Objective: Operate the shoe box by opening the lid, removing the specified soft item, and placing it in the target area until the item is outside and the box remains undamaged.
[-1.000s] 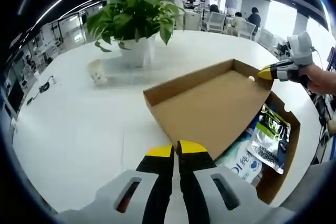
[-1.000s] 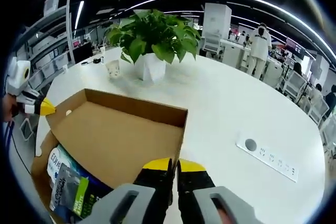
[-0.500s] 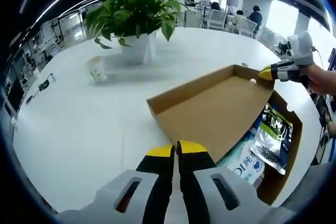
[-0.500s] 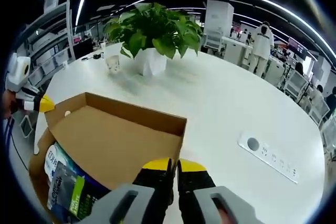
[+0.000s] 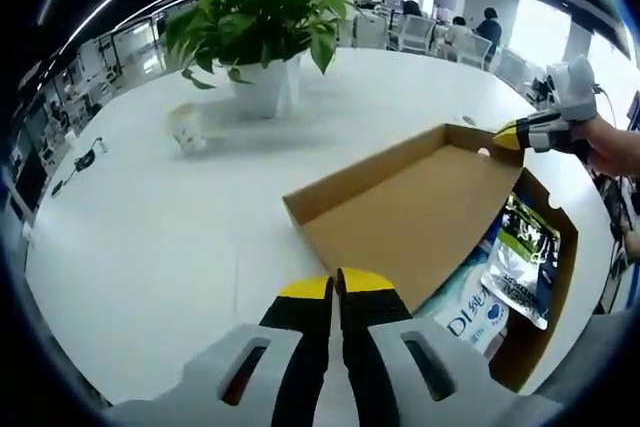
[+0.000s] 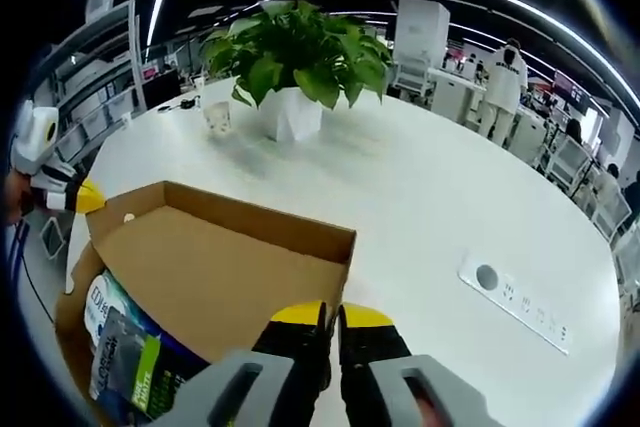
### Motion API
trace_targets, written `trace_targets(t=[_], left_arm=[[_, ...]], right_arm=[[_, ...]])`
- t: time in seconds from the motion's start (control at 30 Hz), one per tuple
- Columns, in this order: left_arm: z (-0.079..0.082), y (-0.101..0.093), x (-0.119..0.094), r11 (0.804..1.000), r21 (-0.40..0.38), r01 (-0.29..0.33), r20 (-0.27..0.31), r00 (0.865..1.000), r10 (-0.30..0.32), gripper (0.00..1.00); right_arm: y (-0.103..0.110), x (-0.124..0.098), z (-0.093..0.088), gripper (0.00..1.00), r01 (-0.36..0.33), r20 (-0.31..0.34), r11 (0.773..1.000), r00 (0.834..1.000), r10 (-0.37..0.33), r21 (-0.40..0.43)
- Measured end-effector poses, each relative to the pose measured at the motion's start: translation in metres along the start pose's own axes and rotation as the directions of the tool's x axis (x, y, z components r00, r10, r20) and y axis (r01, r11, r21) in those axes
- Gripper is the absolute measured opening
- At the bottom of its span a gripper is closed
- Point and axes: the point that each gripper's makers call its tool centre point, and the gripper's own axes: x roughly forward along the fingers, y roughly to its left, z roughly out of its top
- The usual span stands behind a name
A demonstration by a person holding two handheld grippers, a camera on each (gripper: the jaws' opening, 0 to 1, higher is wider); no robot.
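The brown cardboard shoe box [image 5: 562,247] lies on the white table with its lid [image 5: 410,212] raised and tilted over it. My left gripper [image 5: 335,287] is shut on the lid's near edge. My right gripper [image 6: 330,315] is shut on the opposite edge, next to a corner of the lid [image 6: 210,267]. Each gripper shows in the other's view, the right gripper [image 5: 518,135] at one lid corner and the left gripper [image 6: 82,197] at another. Under the lid lie a white-and-blue soft pack [image 5: 468,314] [image 6: 100,302] and a silver-and-green pouch [image 5: 525,262] [image 6: 135,367].
A potted plant [image 5: 255,27] [image 6: 295,62] and a small white cup [image 5: 185,132] [image 6: 215,117] stand further out on the table [image 5: 150,247]. A socket panel [image 6: 510,297] is set into the tabletop. People and chairs fill the office behind.
The lid has shifted a little in both grippers, and slightly more of the white-and-blue pack shows beneath it. Both grippers stay shut on the lid.
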Motion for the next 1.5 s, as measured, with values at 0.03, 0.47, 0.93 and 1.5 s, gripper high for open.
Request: trace_targets(t=[0.03, 0.47, 0.93, 1.5], left_arm=[[0.0, 0.0, 0.0, 1.0, 0.002, -0.001, 0.0, 1.0, 0.001, 0.02], [-0.004, 0.003, -0.002, 1.0, 0.008, -0.005, -0.014, 1.0, 0.005, 0.01], [-0.003, 0.003, 0.002, 1.0, -0.007, -0.006, -0.03, 1.0, 0.006, 0.01], [0.0, 0.001, -0.002, 1.0, 0.019, -0.006, -0.013, 1.0, 0.007, 0.03]], right_arm=[[0.0, 0.0, 0.0, 0.0, -0.001, 0.0, 1.0, 1.0, 0.001, -0.005], [0.002, 0.007, 0.004, 0.0, -0.017, 0.0, 1.0, 1.0, 0.017, -0.015], [0.002, 0.01, 0.0, 0.01, -0.024, -0.025, 1.0, 0.999, 0.024, -0.02], [0.009, 0.01, -0.006, 0.09, -0.039, -0.043, 0.999, 0.998, 0.039, -0.007]])
